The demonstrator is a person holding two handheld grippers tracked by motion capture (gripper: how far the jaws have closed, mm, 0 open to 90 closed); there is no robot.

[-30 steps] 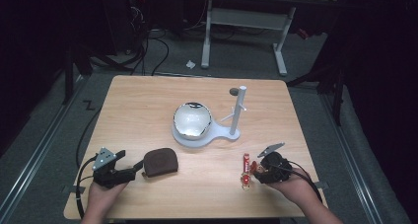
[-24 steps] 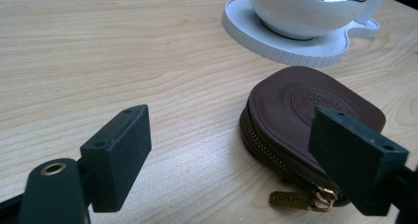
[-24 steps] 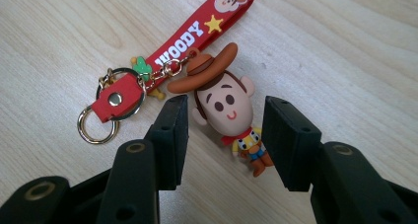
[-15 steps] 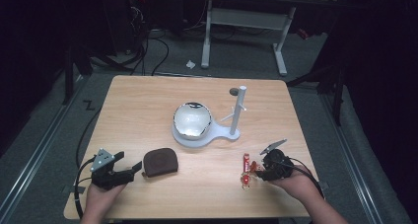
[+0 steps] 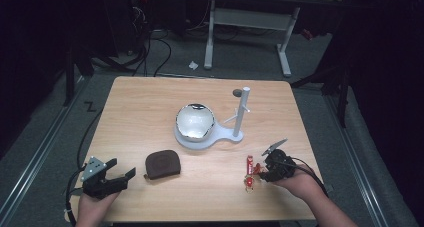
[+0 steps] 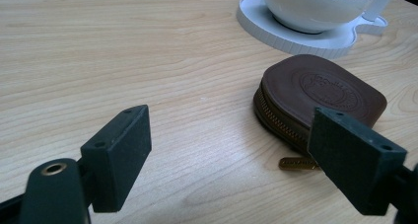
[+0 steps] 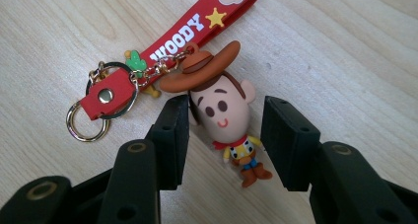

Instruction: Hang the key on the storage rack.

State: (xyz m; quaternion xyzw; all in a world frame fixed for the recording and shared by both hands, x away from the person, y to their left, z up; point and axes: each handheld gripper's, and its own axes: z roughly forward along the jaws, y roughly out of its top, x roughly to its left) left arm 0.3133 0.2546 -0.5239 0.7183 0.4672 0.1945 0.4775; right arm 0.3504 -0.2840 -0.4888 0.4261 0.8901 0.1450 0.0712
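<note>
The right gripper (image 7: 224, 135) has just been closing, then opening slightly; its jaws stand astride the small rubber cowboy figure keychain (image 7: 224, 120), not pinching yet. At nine o'clock, the left gripper (image 5: 107, 179) rests spread beside the brown leather zip pouch (image 5: 162, 164). At twelve o'clock stands the white bowl stand (image 5: 200, 137).

We saw the right gripper (image 7: 224, 145) rising from six o'clock with its two black jaws on either side of a cowboy figure (image 7: 224, 120) lying on the wooden table (image 7: 345, 51). The jaws had just been opening a little; the left one sat against the figure's head, the right one stood just clear. From the hat a chain ran toward ten o'clock to a red strap (image 7: 197, 26) and a metal ring (image 7: 86, 123).
</note>
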